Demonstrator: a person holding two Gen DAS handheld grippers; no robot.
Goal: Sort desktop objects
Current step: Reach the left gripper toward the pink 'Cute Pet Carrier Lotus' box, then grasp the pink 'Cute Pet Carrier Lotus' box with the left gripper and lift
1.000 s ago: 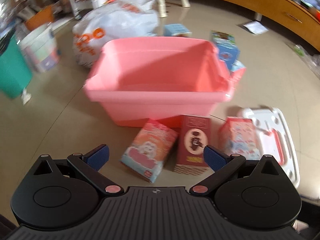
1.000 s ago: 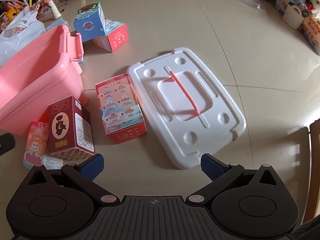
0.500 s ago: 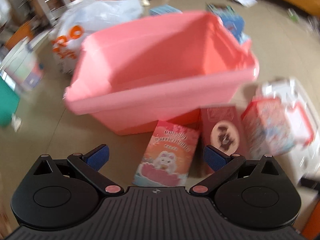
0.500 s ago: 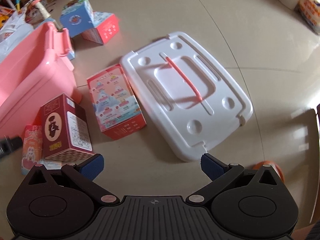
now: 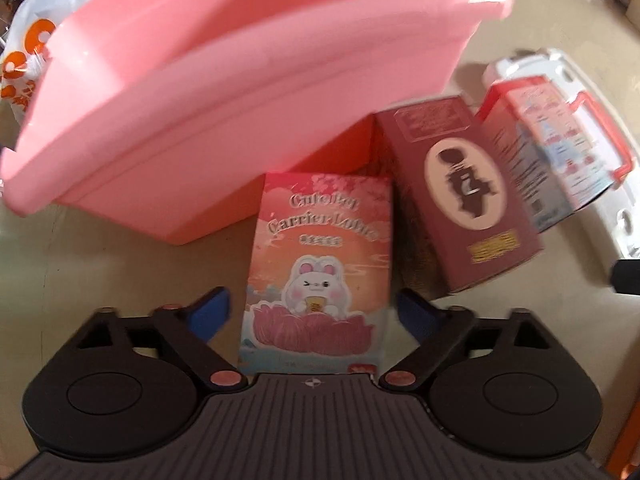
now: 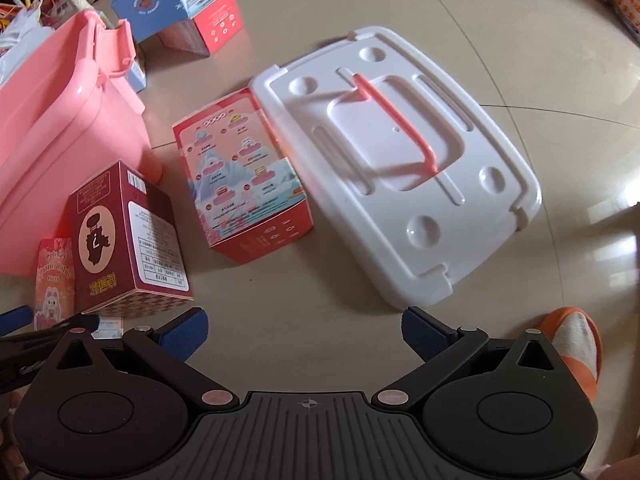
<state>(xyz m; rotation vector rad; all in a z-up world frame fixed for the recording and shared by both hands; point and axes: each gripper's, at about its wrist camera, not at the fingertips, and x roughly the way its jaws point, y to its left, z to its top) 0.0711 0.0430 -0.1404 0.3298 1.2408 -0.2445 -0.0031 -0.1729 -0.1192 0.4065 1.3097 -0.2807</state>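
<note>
A pink rabbit-print box lies flat on the floor, its near end between the spread fingers of my left gripper, which is open and not touching it. Just beyond stands the empty pink bin. A maroon box and a red-and-blue box lie to its right. In the right wrist view the same maroon box, red-and-blue box and rabbit box lie left of centre. My right gripper hangs open over bare floor.
The white bin lid with a pink handle lies flat to the right of the boxes. Blue and red boxes sit behind the bin. A white printed bag is at far left. A foot in an orange slipper is at right.
My left gripper has moved down and forward, so the rabbit box now lies between its fingers. The right gripper has drifted closer to the lid and boxes.
</note>
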